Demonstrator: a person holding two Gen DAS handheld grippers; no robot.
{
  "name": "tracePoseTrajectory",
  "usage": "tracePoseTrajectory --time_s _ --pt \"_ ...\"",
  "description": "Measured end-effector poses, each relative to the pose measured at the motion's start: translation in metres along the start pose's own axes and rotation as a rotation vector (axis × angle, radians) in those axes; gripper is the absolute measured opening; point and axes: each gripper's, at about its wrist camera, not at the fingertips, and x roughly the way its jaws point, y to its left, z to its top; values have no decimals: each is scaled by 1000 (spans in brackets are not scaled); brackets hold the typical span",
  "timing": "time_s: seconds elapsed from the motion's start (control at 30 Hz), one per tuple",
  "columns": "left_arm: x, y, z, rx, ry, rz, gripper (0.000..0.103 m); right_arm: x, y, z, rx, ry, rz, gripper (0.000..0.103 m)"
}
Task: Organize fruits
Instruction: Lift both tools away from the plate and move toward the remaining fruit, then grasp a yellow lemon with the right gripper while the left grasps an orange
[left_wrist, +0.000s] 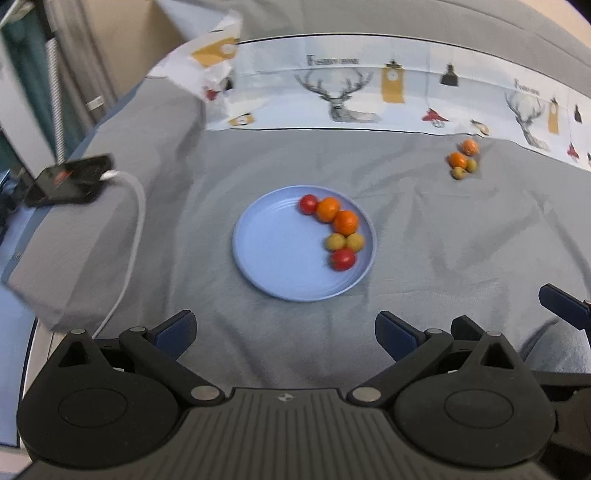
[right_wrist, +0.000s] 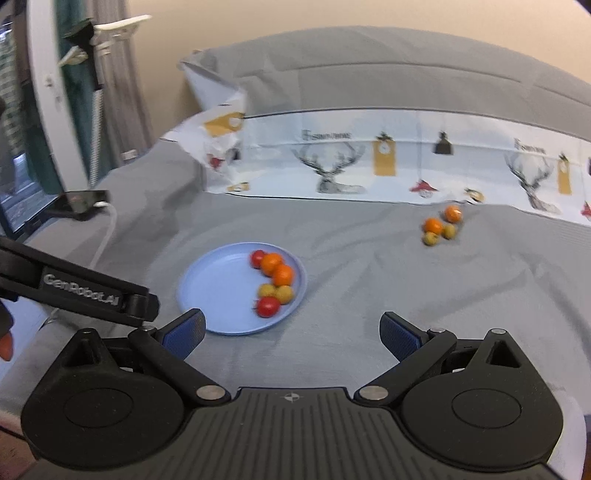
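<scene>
A light blue plate lies on the grey bedspread and holds several fruits along its right side: two red tomatoes, two oranges and two small yellow fruits. The plate also shows in the right wrist view. A loose cluster of two oranges and two yellow-green fruits lies on the spread at the far right. My left gripper is open and empty, short of the plate. My right gripper is open and empty, near the plate's right front.
A black phone with a white cable lies at the left on the bed edge. A printed deer-pattern sheet and grey pillows run along the back. The left gripper's body sits at the right wrist view's left.
</scene>
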Motion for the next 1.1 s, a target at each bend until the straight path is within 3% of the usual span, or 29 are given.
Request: tracePoseTrajectory --time_s 0.23,0.4,0.63,0.77,0.9,1.0,1.1 --pt "36 -56 47 57 48 -74 103 26 -65 -1 132 23 -142 100" --pt "74 -111 95 127 25 -116 103 53 -127 5 201 5 -270 100" --pt "160 -186 183 165 28 -183 103 136 -218 30 168 -62 -437 100" --pt "216 -226 226 191 48 -238 103 208 -257 47 130 -67 -437 100" --pt "274 -263 256 245 104 -274 103 277 -277 57 68 -36 -366 100" --pt "305 -282 267 282 135 -286 103 311 -277 61 -10 -33 -334 100" --pt "333 -295 274 295 173 -286 103 334 -273 64 -64 -27 -362 100"
